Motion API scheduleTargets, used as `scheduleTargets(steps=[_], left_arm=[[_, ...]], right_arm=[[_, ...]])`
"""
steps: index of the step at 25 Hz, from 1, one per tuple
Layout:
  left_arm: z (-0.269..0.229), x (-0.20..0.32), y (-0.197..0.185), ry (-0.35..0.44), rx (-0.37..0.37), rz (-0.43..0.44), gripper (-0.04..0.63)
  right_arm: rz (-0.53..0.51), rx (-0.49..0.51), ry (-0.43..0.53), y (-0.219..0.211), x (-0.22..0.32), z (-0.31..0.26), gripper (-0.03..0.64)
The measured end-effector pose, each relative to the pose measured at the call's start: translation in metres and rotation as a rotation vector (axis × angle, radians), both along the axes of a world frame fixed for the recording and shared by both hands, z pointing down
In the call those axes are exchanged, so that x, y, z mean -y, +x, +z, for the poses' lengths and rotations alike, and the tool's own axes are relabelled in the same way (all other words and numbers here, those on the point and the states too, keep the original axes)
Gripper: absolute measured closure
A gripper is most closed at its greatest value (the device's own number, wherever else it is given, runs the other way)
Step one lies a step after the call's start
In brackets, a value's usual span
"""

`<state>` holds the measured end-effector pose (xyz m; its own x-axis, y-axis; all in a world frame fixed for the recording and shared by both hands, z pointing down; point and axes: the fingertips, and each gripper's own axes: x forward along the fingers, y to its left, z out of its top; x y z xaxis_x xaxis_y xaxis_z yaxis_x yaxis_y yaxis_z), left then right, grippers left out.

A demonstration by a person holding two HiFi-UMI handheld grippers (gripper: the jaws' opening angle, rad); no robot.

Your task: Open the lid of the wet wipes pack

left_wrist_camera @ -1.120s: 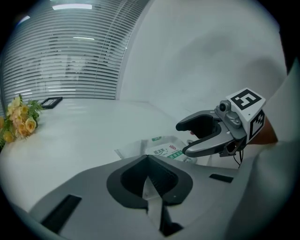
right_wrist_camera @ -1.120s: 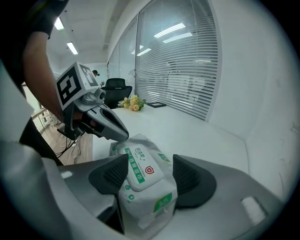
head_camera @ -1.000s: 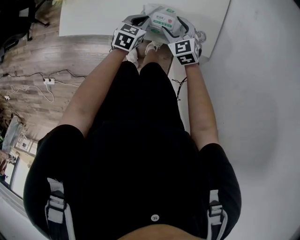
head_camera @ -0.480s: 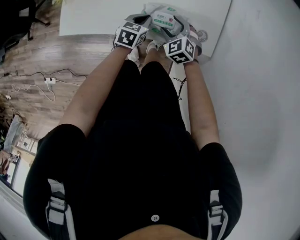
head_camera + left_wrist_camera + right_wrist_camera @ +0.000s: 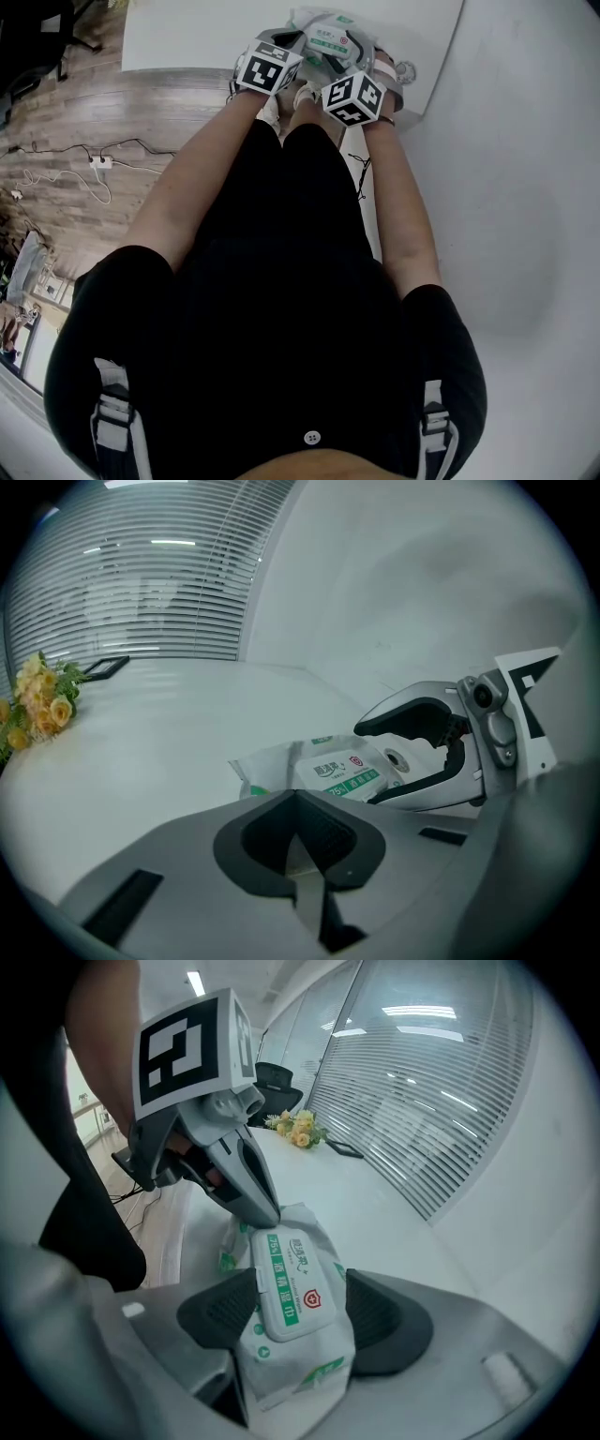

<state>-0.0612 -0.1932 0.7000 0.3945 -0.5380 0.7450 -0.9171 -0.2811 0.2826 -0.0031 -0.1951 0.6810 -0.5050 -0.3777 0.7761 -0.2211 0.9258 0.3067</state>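
The left gripper (image 5: 300, 808) has its jaws pinched together, seemingly on the far end of the wet wipes pack (image 5: 300, 1363), right beside the lid (image 5: 286, 1283). The right gripper (image 5: 298, 1312) clamps the pack's near end across its width, so its long axis runs between the 2 grippers.

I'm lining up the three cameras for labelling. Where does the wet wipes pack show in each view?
Head view: wet wipes pack at top centre, near the table's front edge.
Left gripper view: pack just right of centre, below the middle.
Right gripper view: pack at lower centre, close up, lid towards the camera.
Shared landmark: the white table beneath it.
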Motion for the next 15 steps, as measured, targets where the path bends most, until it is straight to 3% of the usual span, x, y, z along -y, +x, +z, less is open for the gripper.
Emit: scheduleTargets(steps=[15], left_arm=[[0.0,0.001,0.0,-0.011,0.016,0.001,0.588]], right_arm=[[0.018,-0.058,0.081,-0.002,0.004,-0.016,0.308]])
